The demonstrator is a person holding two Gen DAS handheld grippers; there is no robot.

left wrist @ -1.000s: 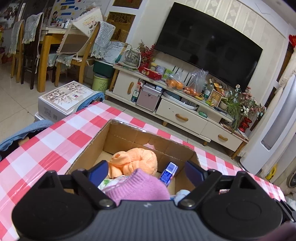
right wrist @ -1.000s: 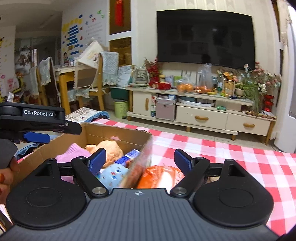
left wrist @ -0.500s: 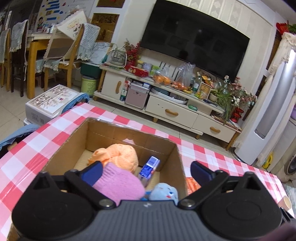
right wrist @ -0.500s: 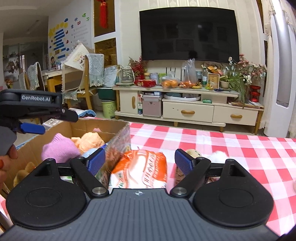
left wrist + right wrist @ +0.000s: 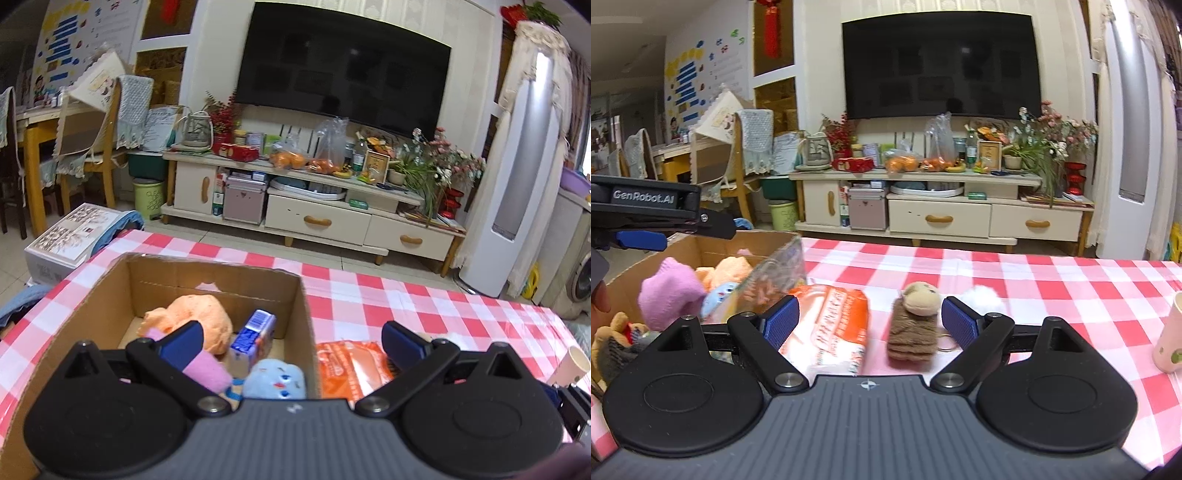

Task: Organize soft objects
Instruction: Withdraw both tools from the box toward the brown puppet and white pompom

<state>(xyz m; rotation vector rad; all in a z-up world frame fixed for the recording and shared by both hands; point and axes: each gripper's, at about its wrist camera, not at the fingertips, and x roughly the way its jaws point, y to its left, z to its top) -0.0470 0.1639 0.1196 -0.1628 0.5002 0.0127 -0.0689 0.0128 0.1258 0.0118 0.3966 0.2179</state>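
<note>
At the far left of the room stands a wooden dining table [image 5: 670,157] with chairs [image 5: 107,147] that carry lace covers, and behind it a wall with blue paper strips [image 5: 685,86]. On the floor near it lies a white printed box [image 5: 70,236], and beside that a green bin [image 5: 149,199].

The table [image 5: 1015,280] has a red and white checked cloth. On its left part sits an open cardboard box [image 5: 110,295]. Inside it are a pink knitted hat [image 5: 670,295], an orange soft toy [image 5: 195,319], a blue tissue packet [image 5: 253,334] and a light blue plush [image 5: 275,380]. The left gripper [image 5: 291,339] hangs over the right wall of the box, its jaws wide apart and holding nothing; they have just been opening.

Just right of the box lies an orange tissue pack [image 5: 831,328], then a brown monkey plush [image 5: 916,328], a white fluffy ball [image 5: 982,299] and, at the right edge, a pale cup [image 5: 1171,339]. The right gripper [image 5: 870,326] is wide, empty, with the orange pack and the monkey between its jaws but not touched.

Behind the table is a cream TV cabinet [image 5: 942,218] full of small things, a black television [image 5: 942,61] above it, flowers [image 5: 1052,140] and a tall white air conditioner [image 5: 517,177] at right.
</note>
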